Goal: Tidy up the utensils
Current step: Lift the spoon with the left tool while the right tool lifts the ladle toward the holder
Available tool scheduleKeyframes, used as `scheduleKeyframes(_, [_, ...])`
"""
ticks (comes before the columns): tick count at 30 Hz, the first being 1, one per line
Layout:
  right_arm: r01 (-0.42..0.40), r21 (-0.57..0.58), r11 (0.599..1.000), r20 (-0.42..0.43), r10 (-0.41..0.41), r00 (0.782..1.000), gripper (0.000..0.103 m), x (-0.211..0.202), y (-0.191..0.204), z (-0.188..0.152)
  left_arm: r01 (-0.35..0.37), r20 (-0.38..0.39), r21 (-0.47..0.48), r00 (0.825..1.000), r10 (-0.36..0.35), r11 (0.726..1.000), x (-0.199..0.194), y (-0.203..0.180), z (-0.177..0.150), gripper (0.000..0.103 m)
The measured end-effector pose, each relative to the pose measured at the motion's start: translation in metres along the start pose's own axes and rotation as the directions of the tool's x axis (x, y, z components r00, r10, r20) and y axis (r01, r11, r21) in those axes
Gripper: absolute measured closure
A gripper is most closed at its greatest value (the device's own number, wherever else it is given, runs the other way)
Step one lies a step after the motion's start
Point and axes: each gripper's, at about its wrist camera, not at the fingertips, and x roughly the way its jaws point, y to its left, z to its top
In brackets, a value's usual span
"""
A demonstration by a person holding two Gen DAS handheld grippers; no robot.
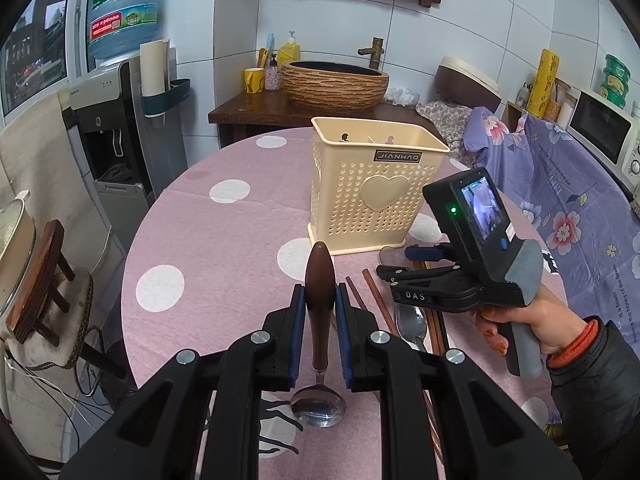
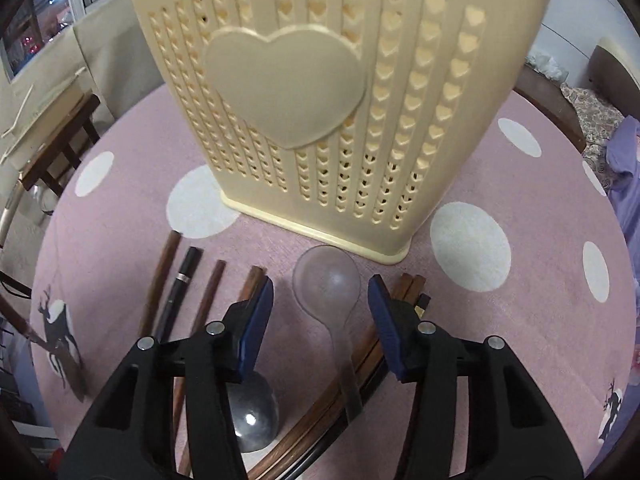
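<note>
Left gripper: its fingers are clenched on the brown wooden handle of a metal spoon, handle end pointing away toward the holder, bowl hanging back beneath the fingers.

Right gripper: fingers parted and grasping nothing; they straddle the clear plastic spoon without touching it, as far as the right wrist view shows.

Utensil holder: a cream perforated box with a heart on its face, standing upright on the pink spotted bench; two dark handle tips show inside it.

Where the loose pieces lie: the clear spoon rests flat just in front of the holder's base, bowl toward it; brown chopsticks and a black one lie in rows to its left, more chopsticks to its right, and a steel spoon sits near the camera.

Handling, wooden-handled spoon: stiff, probably bowl-heavy (the steel end may swing if the hold is loose), so a hold on the thick part of the handle looks sound.

Handling, clear spoon: likely light, smooth and slippery, lying low on cloth; the narrow neck behind the bowl seems the best place to pinch.

Handling, chopsticks: thin, light, apt to roll; take them mid-length, one or a pair at a time.

Risk: nudging the light holder off its spot.
</note>
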Motion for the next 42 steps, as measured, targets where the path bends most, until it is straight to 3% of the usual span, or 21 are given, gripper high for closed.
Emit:
scheduleKeyframes(5, [0.008,-0.011,1.000,0.003,-0.008,1.000,0.054,0.006,0.004,0.000,0.006,-0.003,-0.006,1.000,-0.006,1.000,0.001,0.000,0.001,0.087])
scheduleKeyframes(10, [0.002,-0.020,1.000,0.010,-0.002,1.000,0.066,0.010,0.013,0.003,0.007,-0.002,-0.011,1.000,-0.007,1.000,0.001,0.001,0.000,0.087])
scheduleKeyframes(16, [0.004,0.002,1.000,0.019,-0.004,1.000,0.066,0.006,0.018,0.002,0.004,0.001,-0.011,1.000,-0.004,1.000,0.000,0.000,0.001,0.087])
scheduleKeyframes(24, [-0.056,0.062,0.996,0.142,0.047,0.989,0.066,-0.051,0.016,-0.005,0.002,0.010,-0.021,1.000,-0.002,1.000,0.000,0.005,0.001,0.087])
scheduleKeyframes(33, [-0.074,0.135,0.988,0.253,0.038,0.967,0.066,-0.126,-0.003,-0.030,-0.016,0.030,-0.031,0.999,0.017,0.999,-0.002,0.006,-0.002,0.087])
scheduleKeyframes(42, [-0.103,0.195,0.975,0.328,0.034,0.944,0.066,-0.161,-0.011,-0.045,-0.019,0.050,-0.041,0.999,0.021,0.999,-0.007,0.011,-0.002,0.087])
